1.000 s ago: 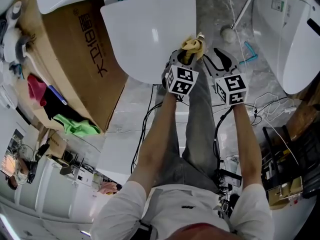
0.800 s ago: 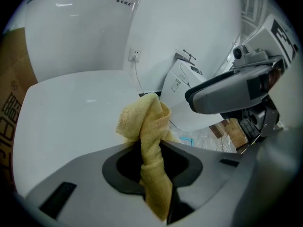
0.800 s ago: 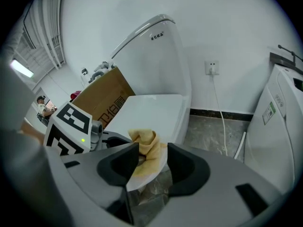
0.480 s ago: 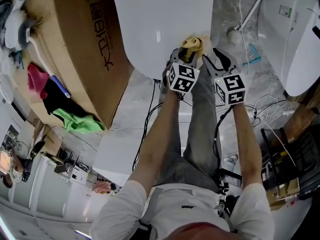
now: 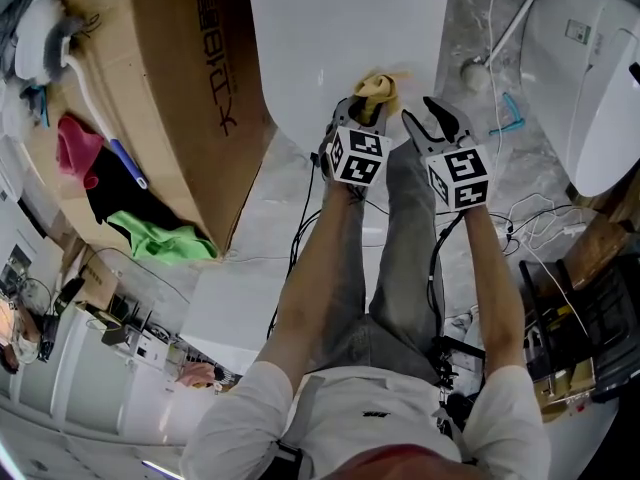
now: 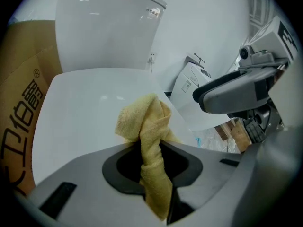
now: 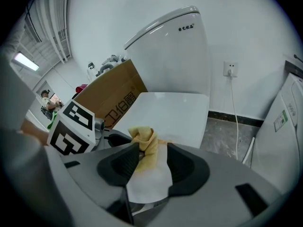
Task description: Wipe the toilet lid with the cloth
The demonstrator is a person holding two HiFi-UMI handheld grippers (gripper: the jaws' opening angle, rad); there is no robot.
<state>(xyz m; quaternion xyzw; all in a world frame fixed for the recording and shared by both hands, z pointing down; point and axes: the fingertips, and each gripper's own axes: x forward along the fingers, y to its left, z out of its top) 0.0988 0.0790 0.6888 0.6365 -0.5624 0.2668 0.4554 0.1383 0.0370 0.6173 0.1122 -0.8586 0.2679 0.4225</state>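
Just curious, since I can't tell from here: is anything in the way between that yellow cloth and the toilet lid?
Nothing visible. The left gripper holds the cloth right over the near edge of the toilet lid, and the lid looks bare.

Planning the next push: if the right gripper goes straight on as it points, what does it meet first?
Most likely the toilet lid, near its front edge; the cloth sits just left of that line. Depth is unclear.
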